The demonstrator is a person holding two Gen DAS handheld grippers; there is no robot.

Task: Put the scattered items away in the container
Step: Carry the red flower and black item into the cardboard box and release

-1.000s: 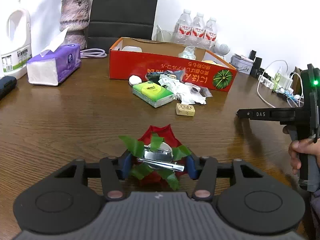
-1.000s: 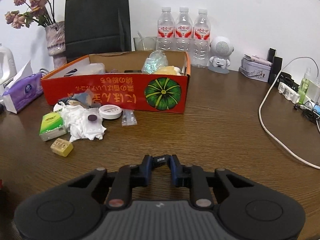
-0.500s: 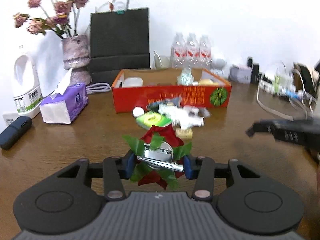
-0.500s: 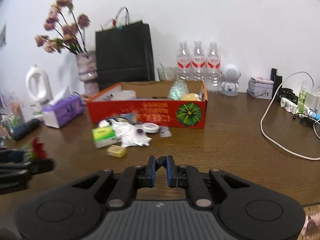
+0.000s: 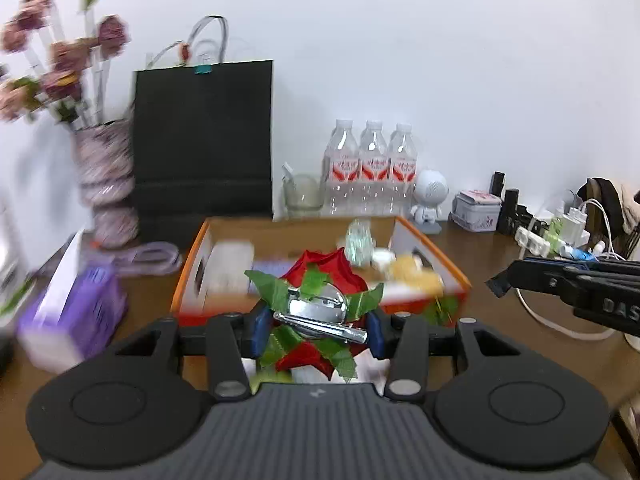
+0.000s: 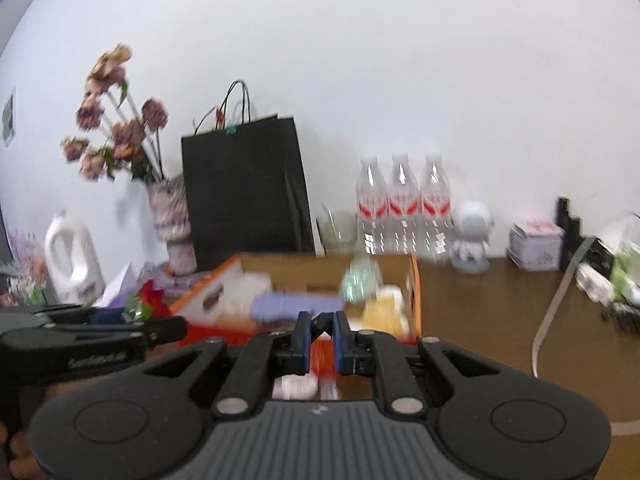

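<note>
Red flower clip held above the open box

While its blue-padded fingers [image 5: 261,330] press in from both sides, the left gripper [image 5: 318,330] is clamped on the red flower clip [image 5: 316,306], whose green leaves and silver metal clasp face the camera. From the left wrist view the clip sits in front of the orange cardboard box [image 5: 430,246], lifted off the brown table [image 5: 484,312]. Inside the box lie several blurred items, among them a white packet and something yellow. The right gripper [image 6: 320,334] hangs near the box's front edge, its two fingers drawn close with only a narrow gap and nothing between them. From the right wrist view the left gripper shows at the left edge with the red clip [image 6: 150,294] at its tip. A black paper bag [image 5: 204,140], three water bottles [image 5: 374,168] and a vase of dried flowers [image 5: 106,184] stand behind the box by the wall
</note>
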